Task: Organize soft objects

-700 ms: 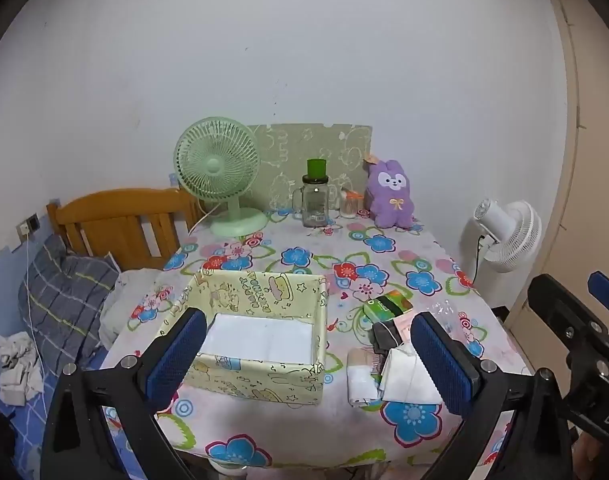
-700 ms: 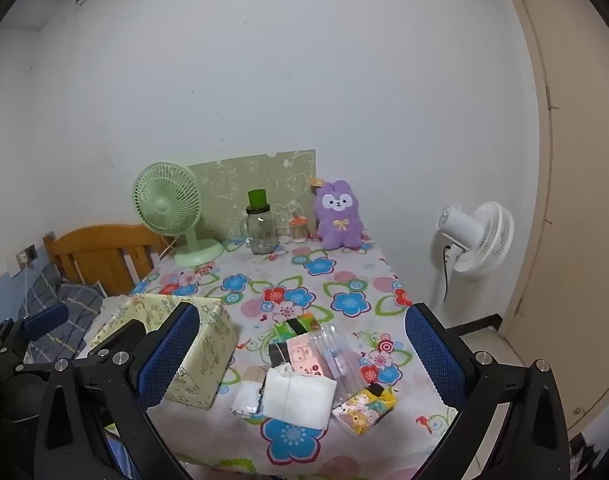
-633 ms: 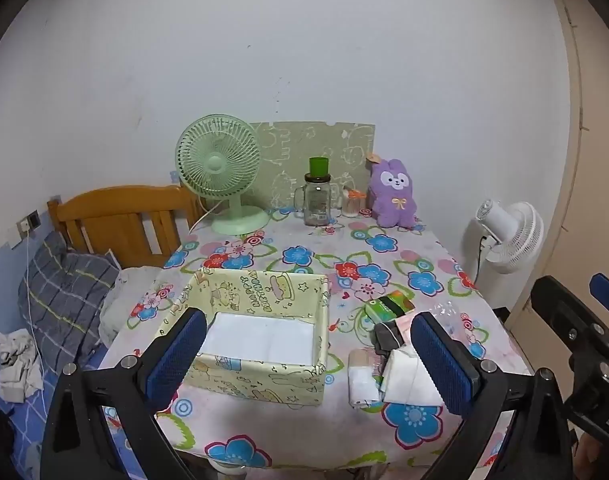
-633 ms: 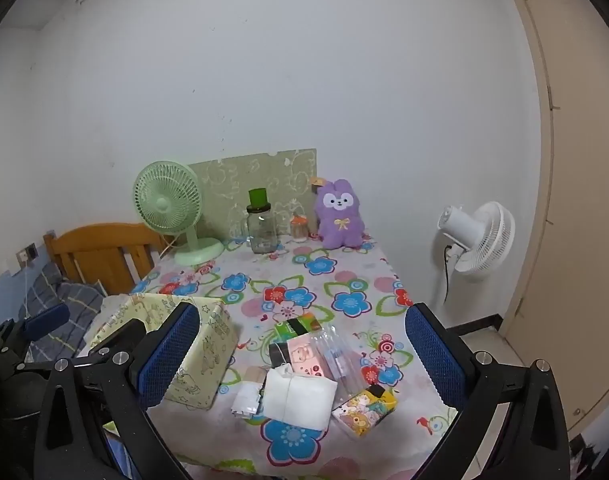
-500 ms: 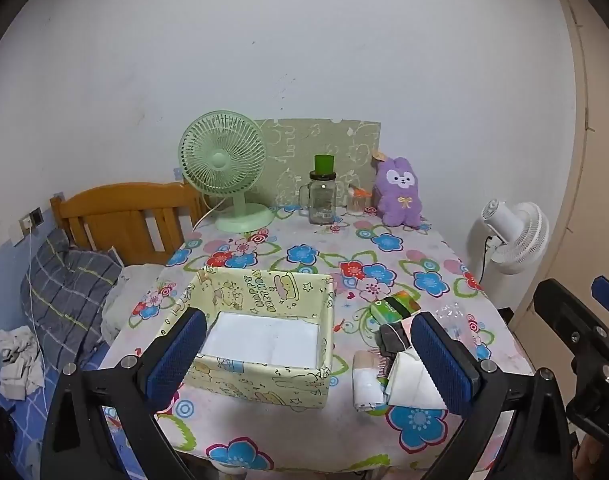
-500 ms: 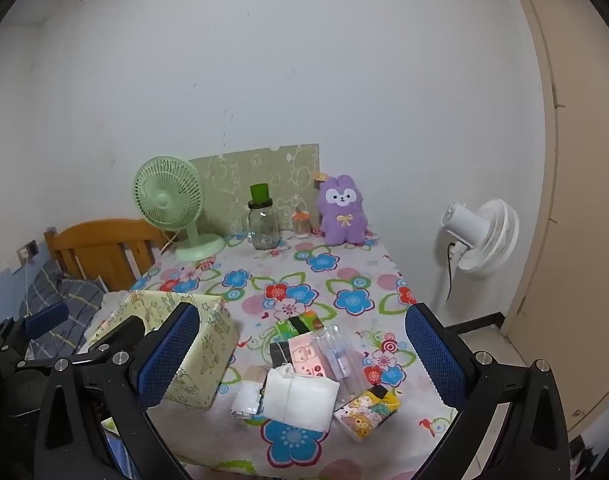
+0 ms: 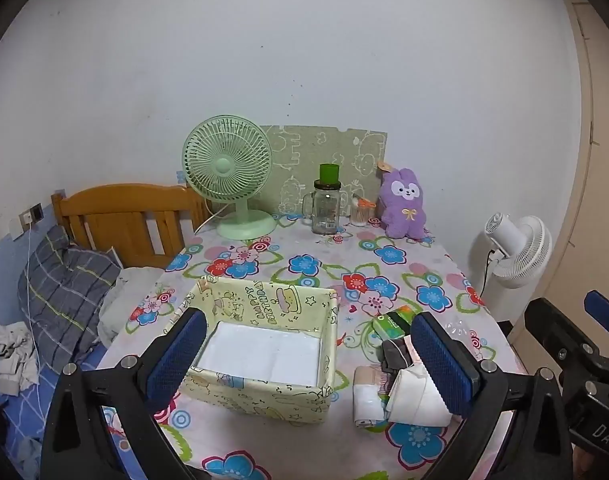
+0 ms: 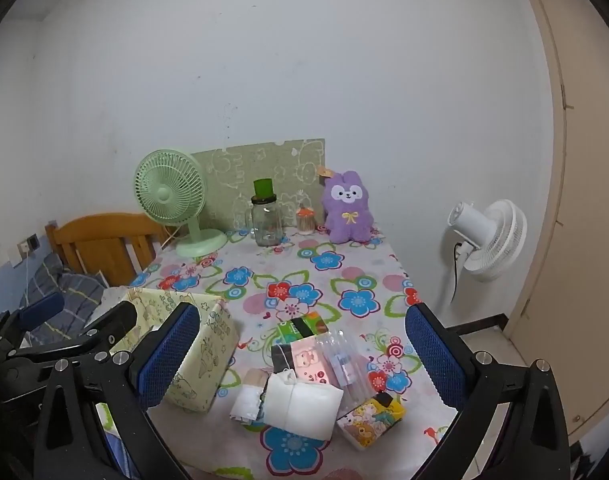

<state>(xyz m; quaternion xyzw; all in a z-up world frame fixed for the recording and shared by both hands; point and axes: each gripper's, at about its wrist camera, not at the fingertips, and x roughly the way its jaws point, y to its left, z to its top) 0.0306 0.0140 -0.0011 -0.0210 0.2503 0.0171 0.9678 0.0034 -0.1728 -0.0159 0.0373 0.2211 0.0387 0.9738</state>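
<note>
while spread, both tongs seemingly empty

Two fans: one green desk fan on the table, one white fan beside it. One purple plush bunny, one glass jar with a green lid, one small orange-topped jar, one yellow fabric box. Near it one pile of about seven small packets and folded cloths; the exact count is unclear.

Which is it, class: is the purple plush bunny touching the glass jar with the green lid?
Apart. In the left wrist view, the purple plush bunny sits right of the glass jar, with a small orange-topped container between them.
</note>
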